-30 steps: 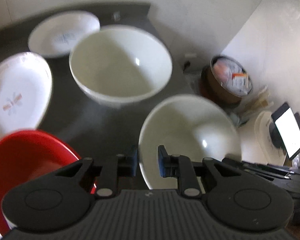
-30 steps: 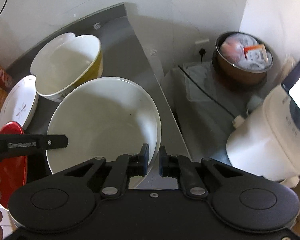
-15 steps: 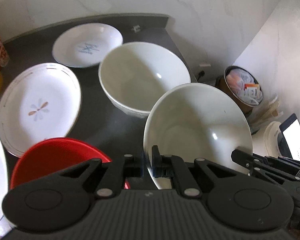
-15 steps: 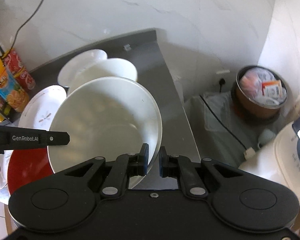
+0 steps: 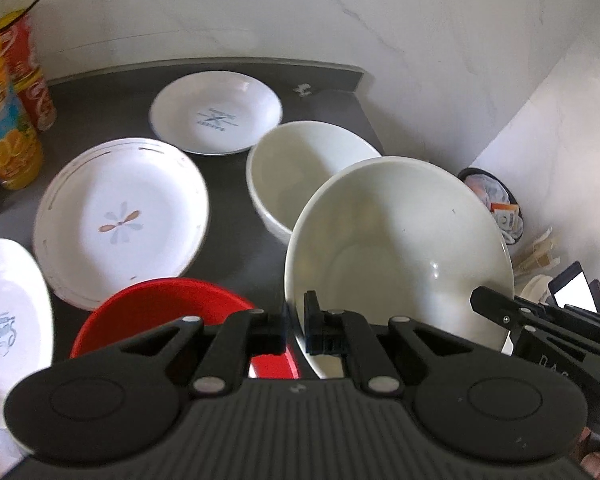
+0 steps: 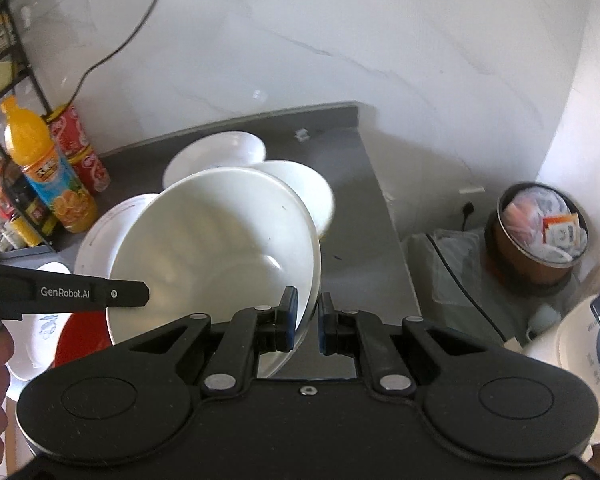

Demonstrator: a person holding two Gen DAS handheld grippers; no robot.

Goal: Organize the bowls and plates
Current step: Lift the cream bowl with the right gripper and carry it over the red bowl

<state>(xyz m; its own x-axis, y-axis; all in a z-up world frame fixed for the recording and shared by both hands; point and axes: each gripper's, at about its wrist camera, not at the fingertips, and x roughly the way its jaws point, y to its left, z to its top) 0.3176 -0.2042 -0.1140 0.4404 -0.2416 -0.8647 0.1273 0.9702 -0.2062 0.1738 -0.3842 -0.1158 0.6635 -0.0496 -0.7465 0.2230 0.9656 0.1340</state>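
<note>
A large white bowl [image 5: 400,248] is held in the air between both grippers, tilted, above the dark counter [image 5: 228,248]. My left gripper [image 5: 295,328] is shut on its near left rim. My right gripper [image 6: 305,320] is shut on its right rim [image 6: 220,248]. A second white bowl [image 5: 300,168] stands on the counter behind it. A red bowl [image 5: 156,316] sits below my left gripper. A flower-patterned oval plate [image 5: 120,220], a round white dish [image 5: 216,112] and another white plate [image 5: 8,320] lie on the counter.
An orange juice bottle [image 6: 48,168] and a red can [image 6: 80,148] stand at the back left by a rack. Right of the counter edge, lower down, are a pot of packets [image 6: 540,232] and a white appliance [image 6: 572,360]. A marble wall stands behind.
Both grippers have lifted the large white bowl up and back from the counter; the view now takes in more of the plates and the bottles at the left.
</note>
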